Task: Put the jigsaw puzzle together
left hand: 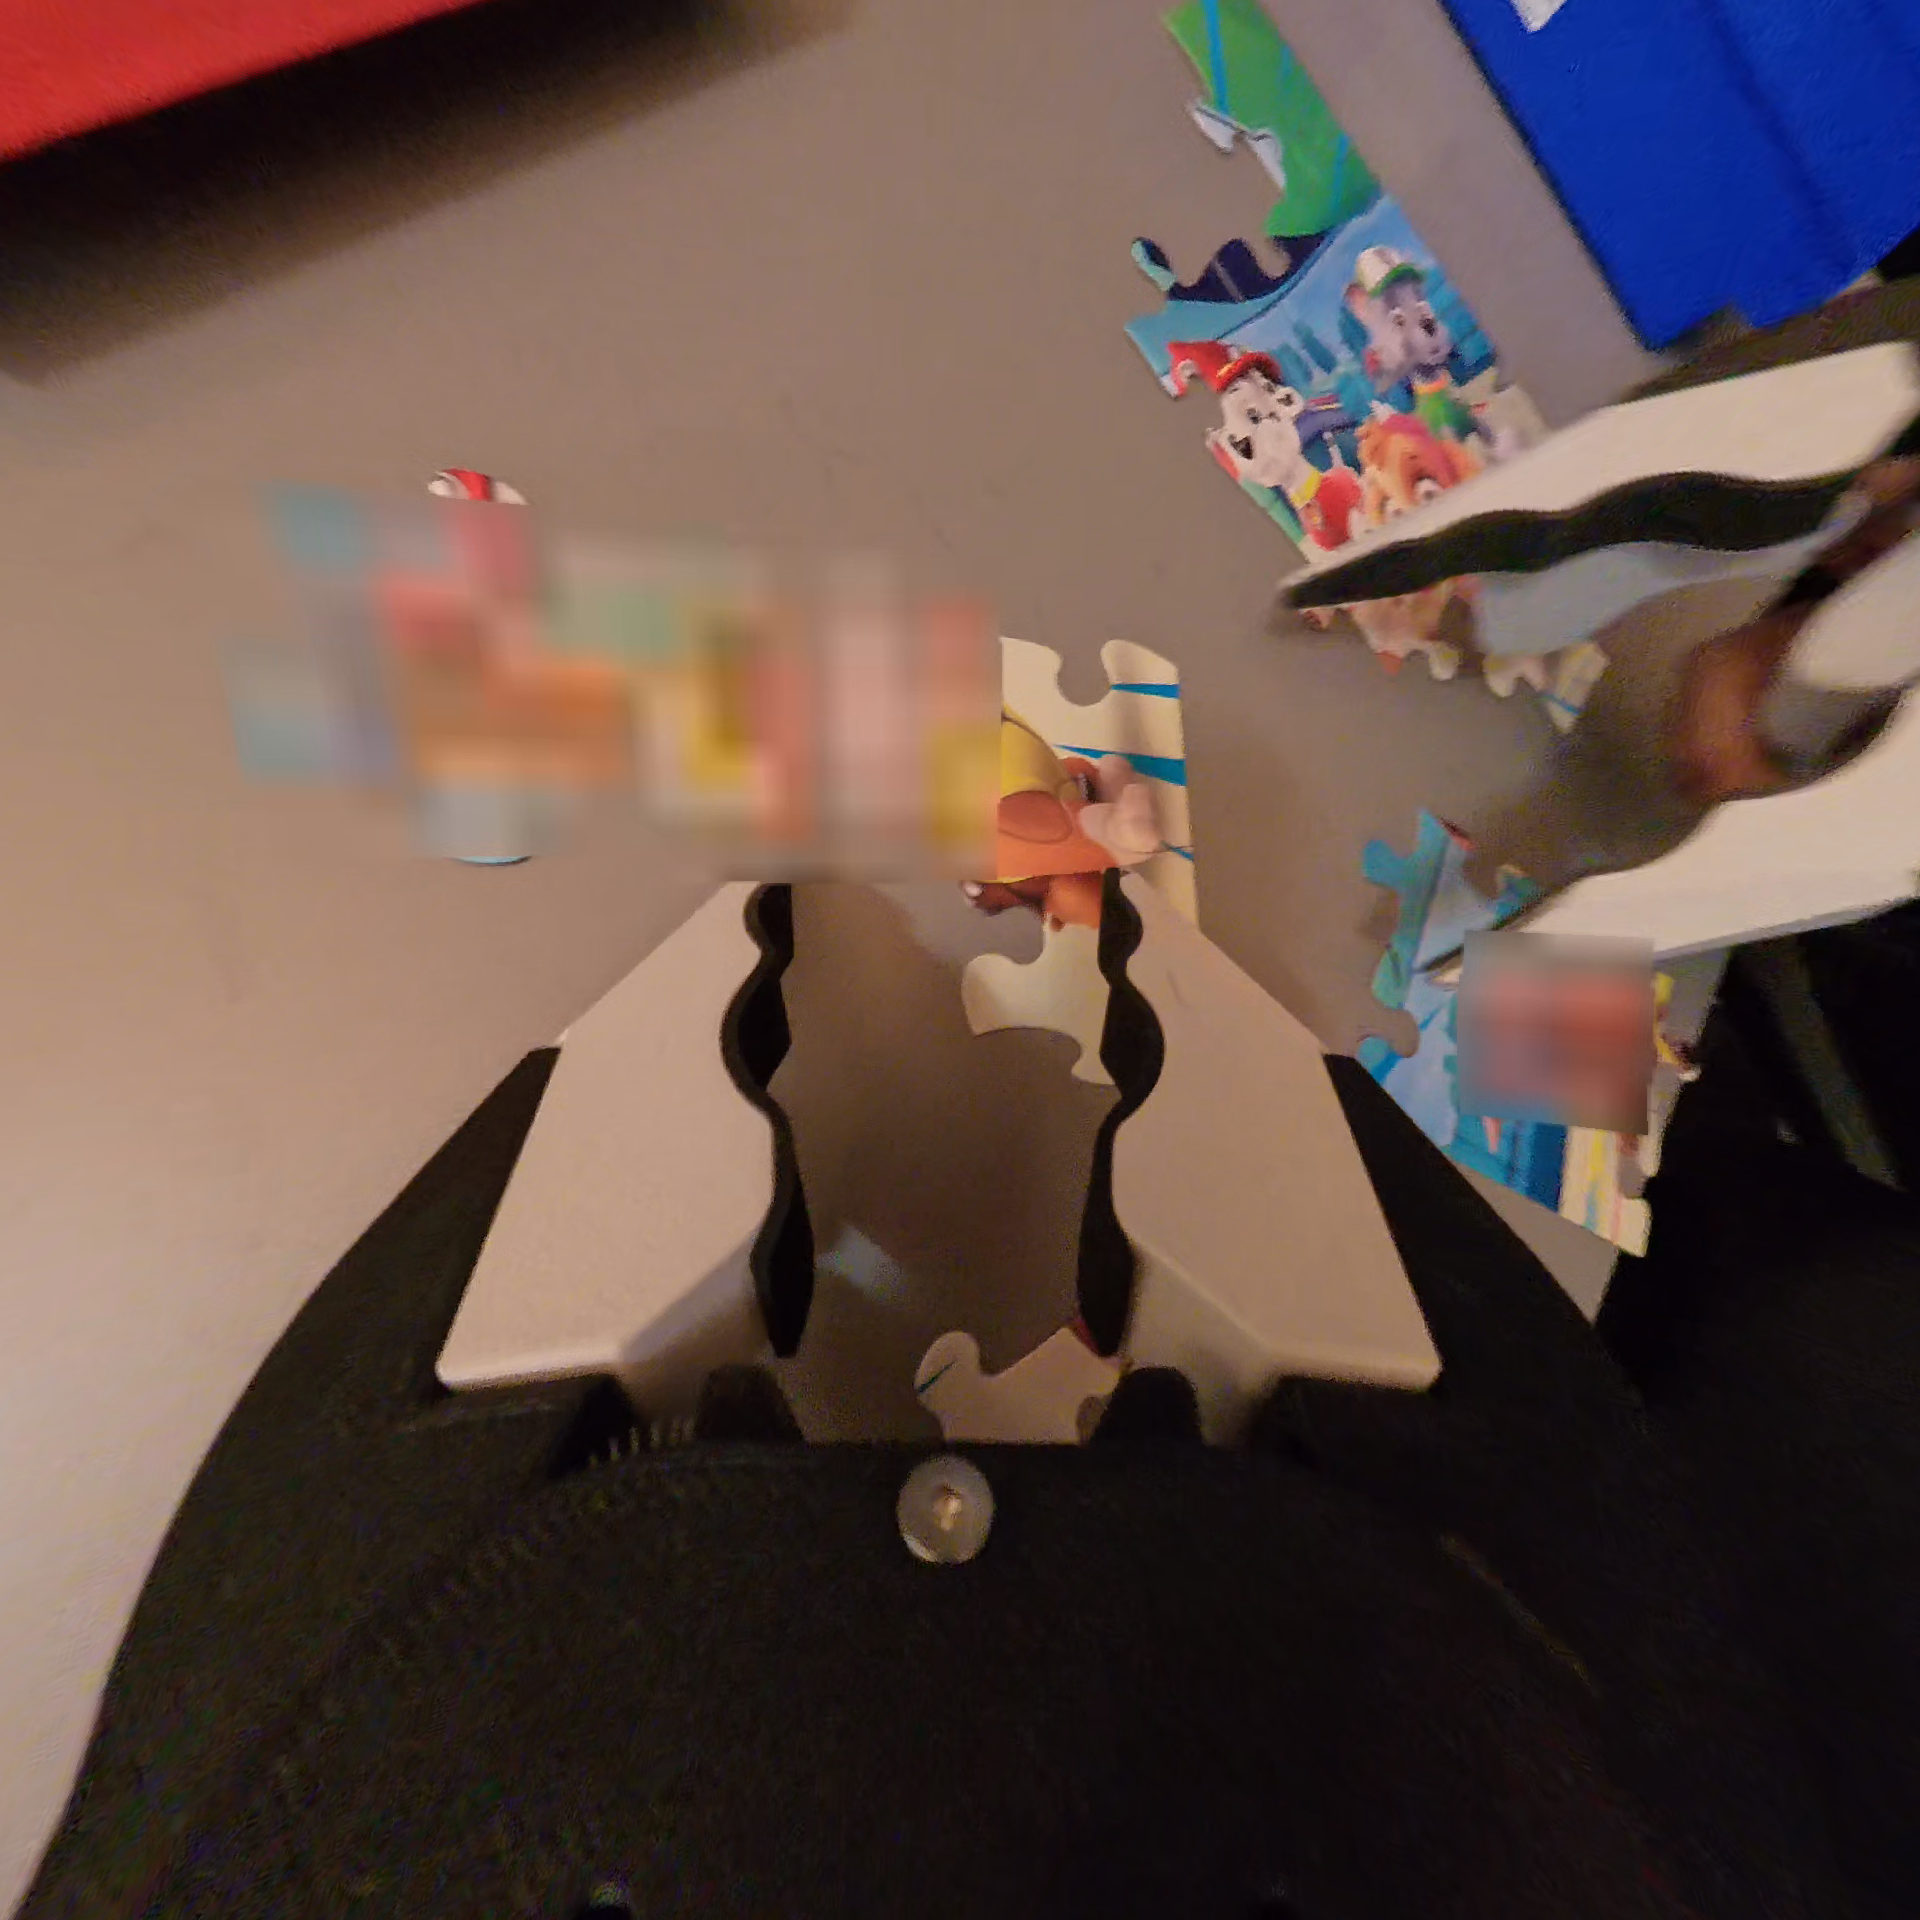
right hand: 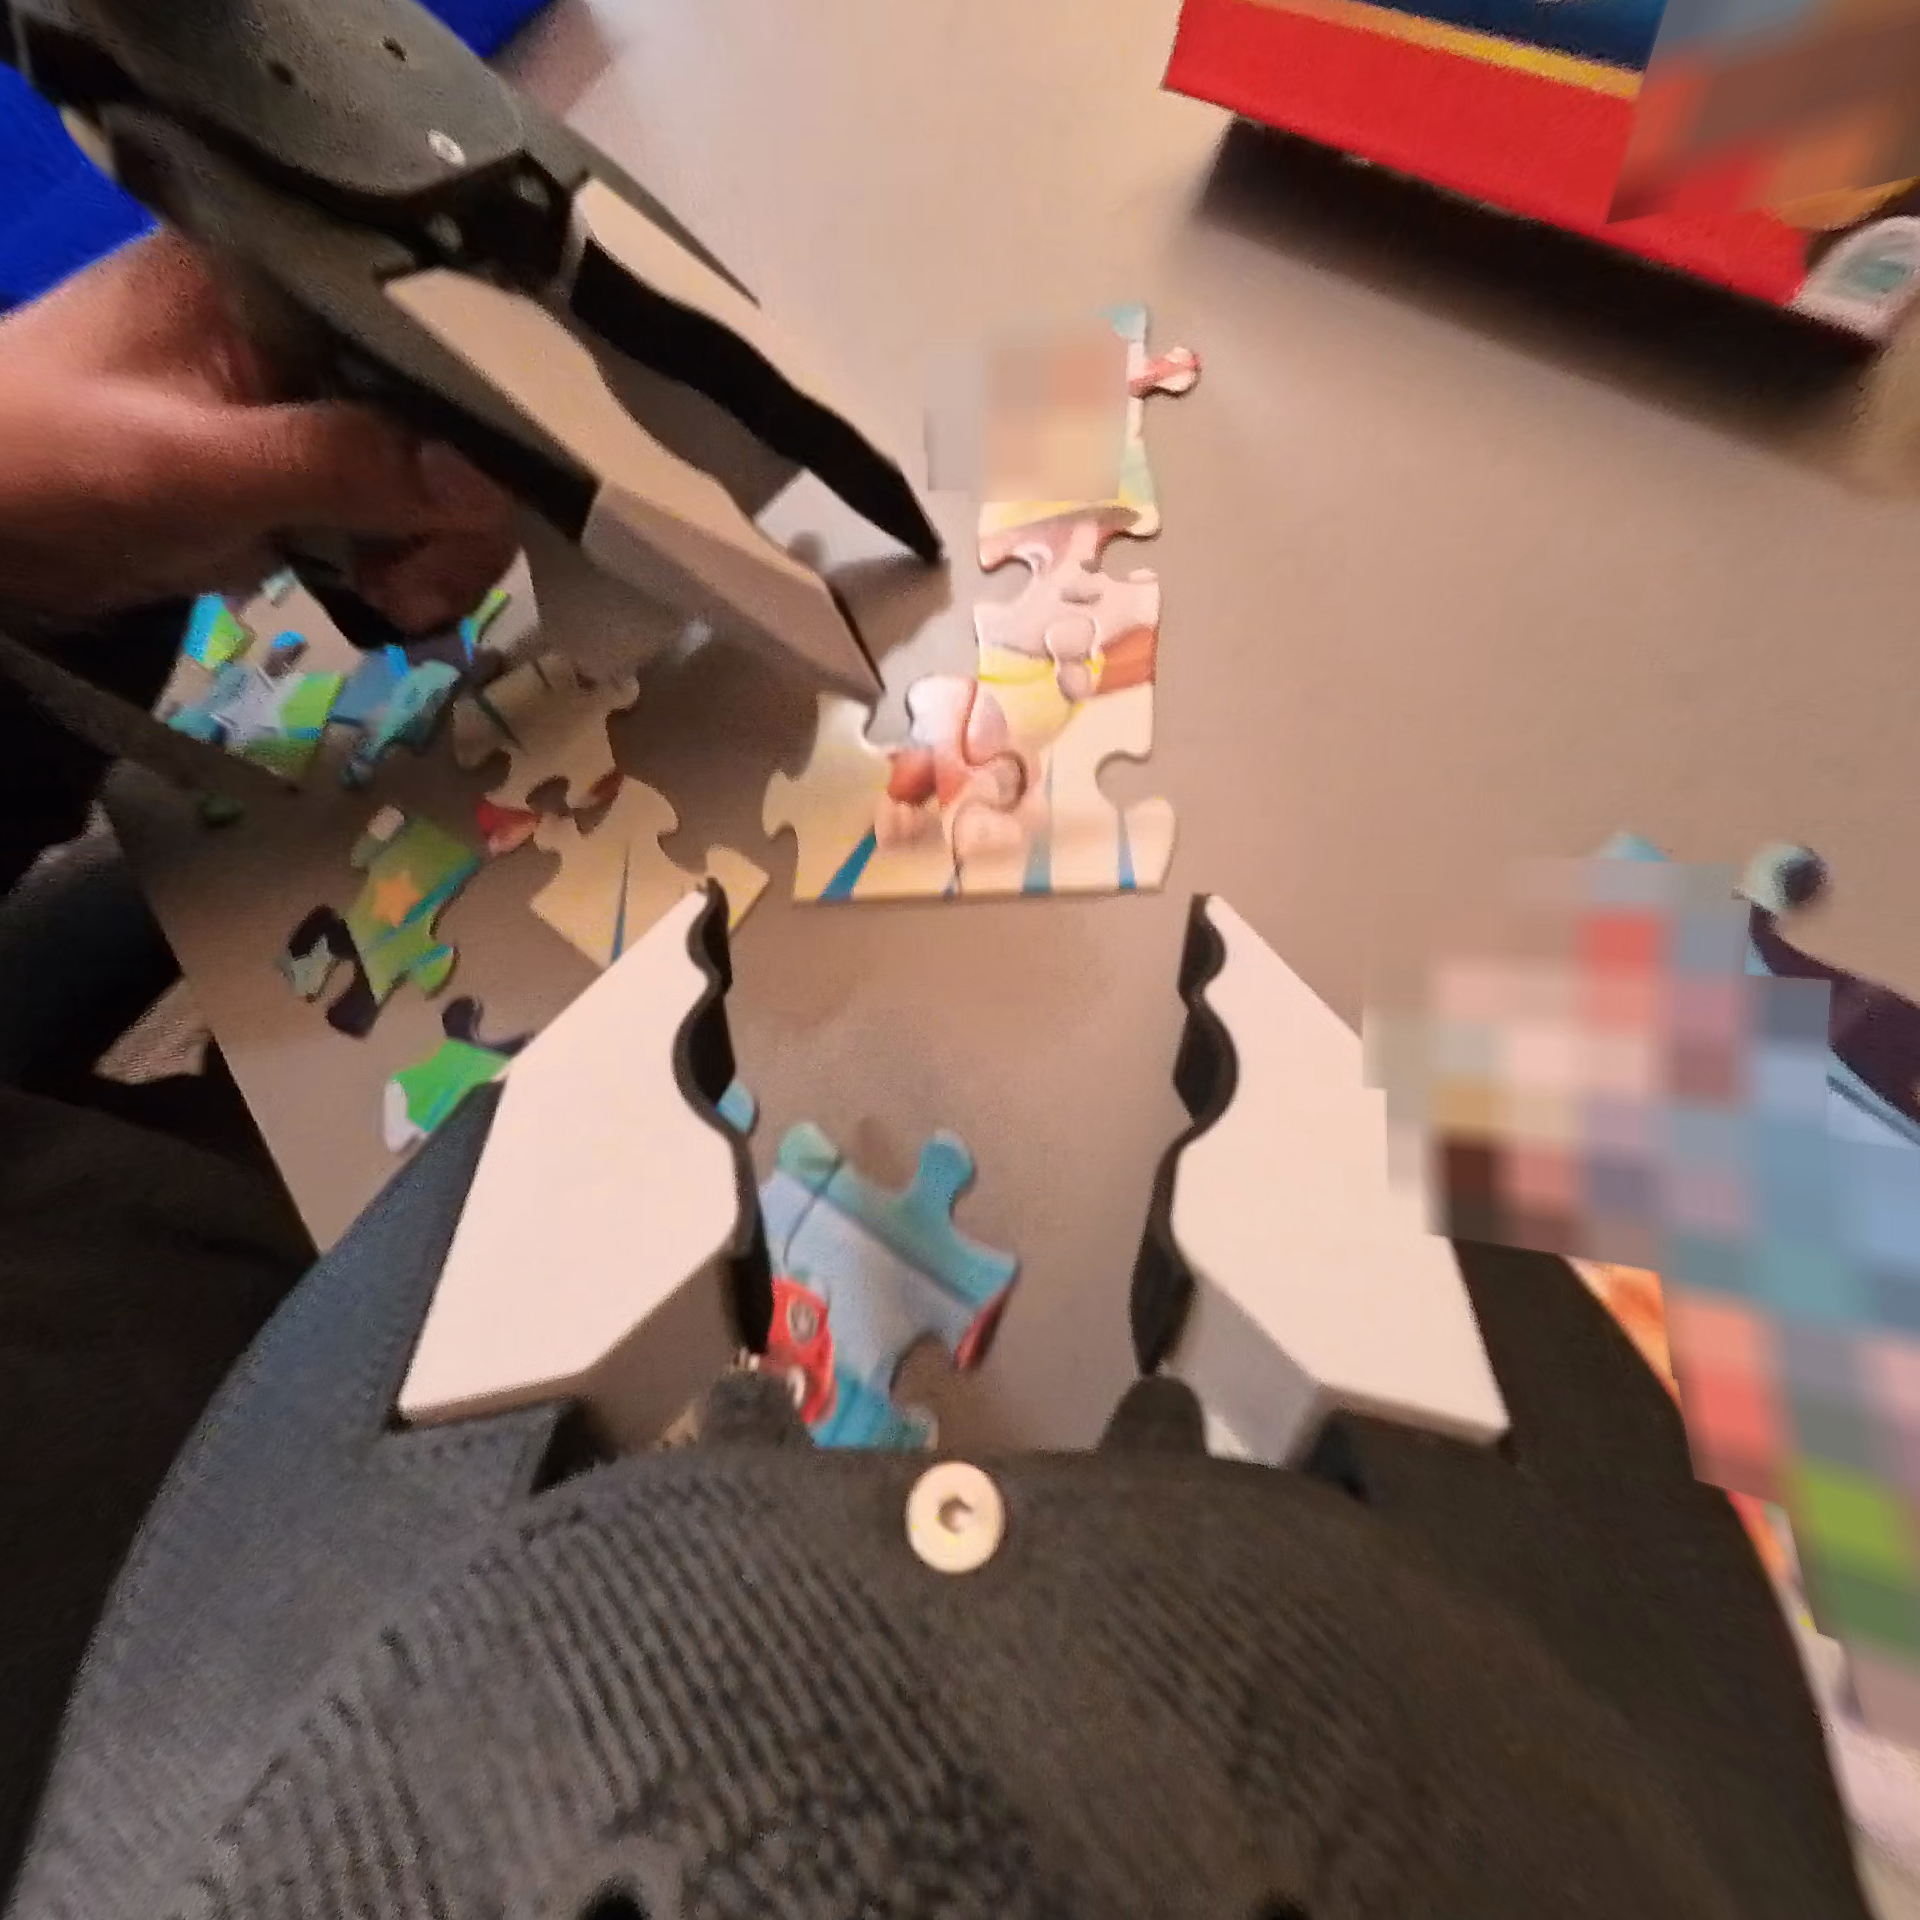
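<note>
My left tongs (left hand: 940, 914) and right tongs (right hand: 956, 914) gape, released; joined puzzle strip (right hand: 1039, 748) lies at twelve o'clock.

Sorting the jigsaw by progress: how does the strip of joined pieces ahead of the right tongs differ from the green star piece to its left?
The joined strip is several interlocked pieces, mostly cream with blue stripes; the green star piece is single, loose and green. Both lie flat on the grey table.
</note>
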The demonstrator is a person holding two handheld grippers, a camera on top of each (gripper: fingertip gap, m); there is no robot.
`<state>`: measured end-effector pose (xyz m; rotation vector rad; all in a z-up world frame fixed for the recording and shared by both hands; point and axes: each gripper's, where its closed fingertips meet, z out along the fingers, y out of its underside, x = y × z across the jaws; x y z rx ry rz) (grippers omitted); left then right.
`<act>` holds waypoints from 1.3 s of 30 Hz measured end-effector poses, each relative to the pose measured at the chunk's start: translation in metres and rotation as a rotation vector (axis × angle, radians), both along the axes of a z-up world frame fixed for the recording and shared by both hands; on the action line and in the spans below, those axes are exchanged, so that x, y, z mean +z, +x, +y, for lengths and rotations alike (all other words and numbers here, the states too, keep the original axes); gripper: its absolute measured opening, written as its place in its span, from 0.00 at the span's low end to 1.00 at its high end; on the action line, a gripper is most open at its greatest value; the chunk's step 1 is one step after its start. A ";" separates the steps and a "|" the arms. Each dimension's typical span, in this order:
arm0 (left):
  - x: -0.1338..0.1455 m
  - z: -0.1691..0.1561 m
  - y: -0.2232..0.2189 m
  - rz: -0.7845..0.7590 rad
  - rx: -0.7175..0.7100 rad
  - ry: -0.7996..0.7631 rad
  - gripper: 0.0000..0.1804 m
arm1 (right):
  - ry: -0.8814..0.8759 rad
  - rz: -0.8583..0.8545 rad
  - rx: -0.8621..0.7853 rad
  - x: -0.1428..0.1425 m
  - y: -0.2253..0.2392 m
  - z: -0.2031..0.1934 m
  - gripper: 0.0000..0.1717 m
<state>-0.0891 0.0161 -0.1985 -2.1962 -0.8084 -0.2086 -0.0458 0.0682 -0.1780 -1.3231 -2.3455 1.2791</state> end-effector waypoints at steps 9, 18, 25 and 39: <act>0.001 0.022 0.005 -0.011 -0.064 0.026 0.32 | 0.000 -0.065 0.090 -0.019 -0.016 -0.013 0.49; 0.003 0.055 0.035 -0.086 -0.233 0.070 0.32 | 0.001 -0.118 0.031 -0.018 0.030 -0.003 0.47; 0.004 0.075 0.053 -0.138 -0.331 0.066 0.31 | -0.068 -0.169 -0.020 -0.015 0.049 0.001 0.44; 0.005 0.067 0.038 -0.068 -0.272 0.038 0.31 | -0.029 -0.028 -0.178 -0.003 0.038 0.058 0.40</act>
